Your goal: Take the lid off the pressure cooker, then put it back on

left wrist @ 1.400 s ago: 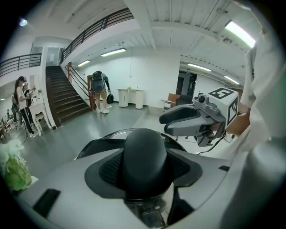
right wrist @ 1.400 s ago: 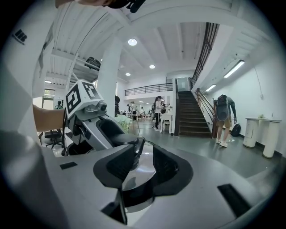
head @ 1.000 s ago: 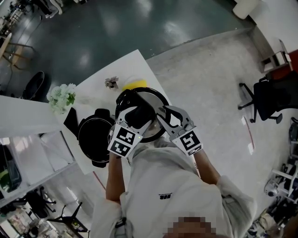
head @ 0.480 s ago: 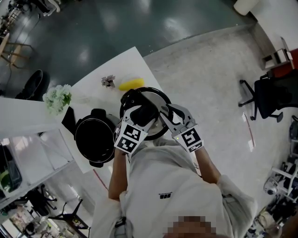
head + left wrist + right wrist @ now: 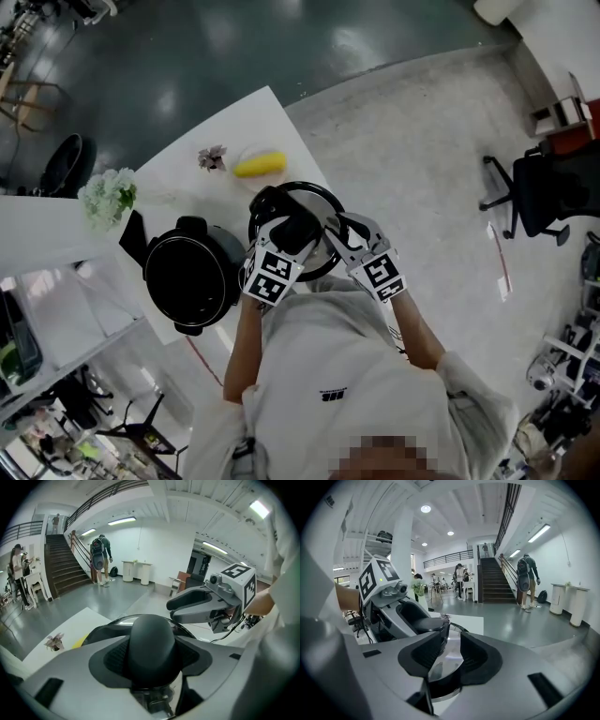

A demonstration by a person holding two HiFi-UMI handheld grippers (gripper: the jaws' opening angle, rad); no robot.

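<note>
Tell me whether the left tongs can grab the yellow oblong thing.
Probably not: the left tongs are full, clamped on the black knob of the round steel lid; the yellow oblong thing lies beyond it.

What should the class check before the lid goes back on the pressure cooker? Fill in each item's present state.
1. The left gripper is shut on the knob of the lid: ok.
2. The right gripper is shut on the lid's rim: ok.
3. The pot stands uncovered on the table: ok.
4. The lid is centred over the pot: not ok, it is beside it.
5. The lid is level: cannot tell.
</note>
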